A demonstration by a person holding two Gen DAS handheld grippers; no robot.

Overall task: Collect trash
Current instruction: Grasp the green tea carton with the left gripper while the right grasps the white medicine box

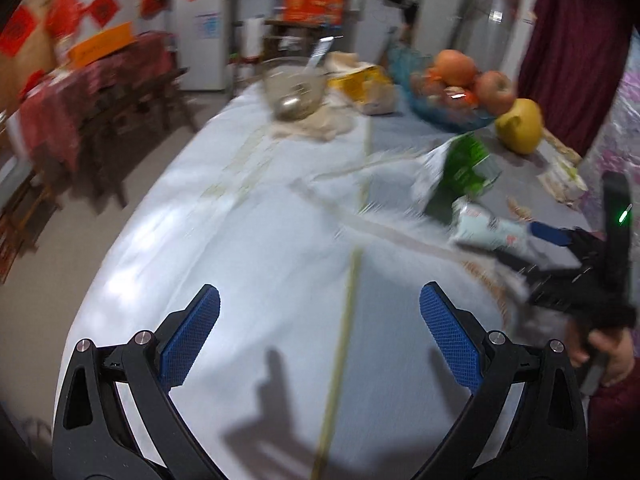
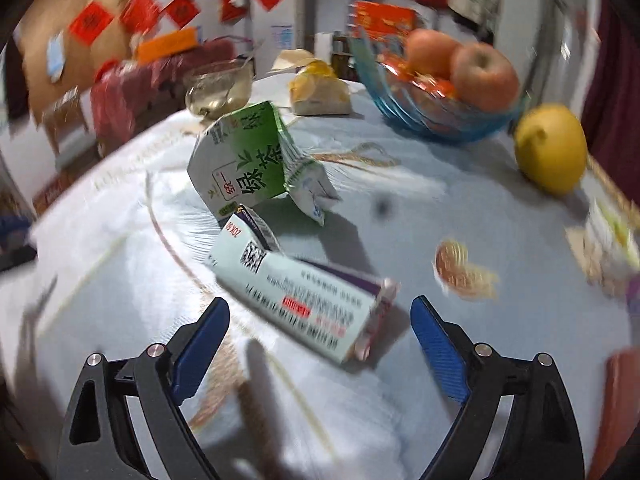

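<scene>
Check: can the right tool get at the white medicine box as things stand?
Probably yes. The right tool is open and empty, the white medicine box lies just ahead of its fingertips, and nothing sits between. The green carton lies behind it.

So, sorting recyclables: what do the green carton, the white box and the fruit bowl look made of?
Green carton: printed coated paperboard, creased and crushed. White box: thin printed cardboard, end flap open. Fruit bowl: see-through blue, glass or plastic; cannot tell.

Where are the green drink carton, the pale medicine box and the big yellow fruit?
green drink carton (image 2: 244, 160): right wrist view, on its printed green side.
pale medicine box (image 2: 304, 292): right wrist view, on its long printed face.
big yellow fruit (image 2: 550, 148): right wrist view, on its rounded front.
</scene>
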